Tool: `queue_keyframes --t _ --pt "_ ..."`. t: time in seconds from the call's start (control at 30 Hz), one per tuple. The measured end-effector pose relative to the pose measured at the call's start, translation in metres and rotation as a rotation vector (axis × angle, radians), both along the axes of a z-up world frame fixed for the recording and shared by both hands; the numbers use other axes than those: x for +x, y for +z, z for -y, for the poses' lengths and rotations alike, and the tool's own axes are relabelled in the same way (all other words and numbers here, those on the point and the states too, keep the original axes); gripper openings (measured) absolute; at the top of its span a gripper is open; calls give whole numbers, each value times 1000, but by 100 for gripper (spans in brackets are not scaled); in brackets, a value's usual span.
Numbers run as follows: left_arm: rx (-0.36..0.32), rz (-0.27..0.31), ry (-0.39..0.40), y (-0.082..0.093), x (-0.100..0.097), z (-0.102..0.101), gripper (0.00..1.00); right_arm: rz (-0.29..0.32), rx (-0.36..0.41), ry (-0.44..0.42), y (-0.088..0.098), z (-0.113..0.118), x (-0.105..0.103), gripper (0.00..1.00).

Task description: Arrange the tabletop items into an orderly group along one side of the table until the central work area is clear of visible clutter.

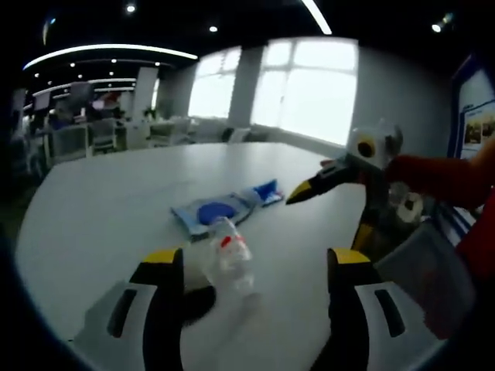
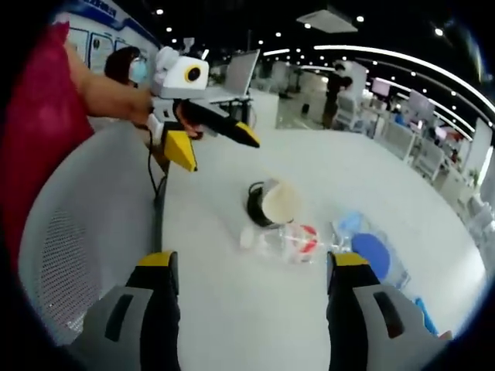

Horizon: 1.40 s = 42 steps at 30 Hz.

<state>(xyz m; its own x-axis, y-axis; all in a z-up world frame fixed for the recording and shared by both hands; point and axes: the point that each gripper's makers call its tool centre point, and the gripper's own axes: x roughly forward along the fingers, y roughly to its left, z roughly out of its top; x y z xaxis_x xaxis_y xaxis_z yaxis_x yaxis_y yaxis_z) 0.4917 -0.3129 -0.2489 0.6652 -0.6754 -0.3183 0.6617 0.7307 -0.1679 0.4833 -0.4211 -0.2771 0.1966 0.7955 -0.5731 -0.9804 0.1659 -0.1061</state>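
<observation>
The white table (image 2: 255, 309) carries everything; a grey mesh chair back (image 2: 69, 232) stands against its near edge, by the person's red sleeve (image 2: 42, 116). All the clutter sits out in the middle, well away from any edge, so no tidy group exists yet.

The largest item is a blue and clear plastic packet (image 1: 224, 207), lying flat. It looks soft, light and slippery; I would pinch it at a crimped end rather than across the middle.

Next is a clear plastic bottle (image 1: 230, 259) with a red label, on its side just beside the packet. It appears empty, so probably light, springy and prone to roll; the stiffer neck or cap end seems the best hold.

A black and cream cup (image 2: 271, 202), tipped over, lies touching or just beside the bottle. It likely takes a grip across its rim.

The left gripper (image 1: 251, 267) stands wide apart around the bottle, not yet gripping it. The right gripper (image 2: 251, 267) is equally wide, holding nothing, short of the items.
</observation>
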Motion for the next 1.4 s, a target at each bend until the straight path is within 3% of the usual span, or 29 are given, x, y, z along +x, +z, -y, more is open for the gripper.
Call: queue_keyframes --t 0.27,0.6,0.7,0.83,1.03,1.4 --pt "60 30 -13 -15 4 -22 73 -6 23 12 -2 -24 -1 77" --pt "80 1 2 -33 21 -38 70 -15 32 17 -11 -52 11 71" --pt "89 -5 3 -37 25 -40 70 -18 32 17 -15 -59 16 64" --pt "100 -13 -6 -43 27 -41 69 -30 11 11 -24 -71 25 47" --pt "95 -29 -1 -48 30 -44 68 -43 -3 9 -37 -88 35 33" --pt "84 -50 7 -53 31 -46 67 -63 -8 3 -53 -108 49 23"
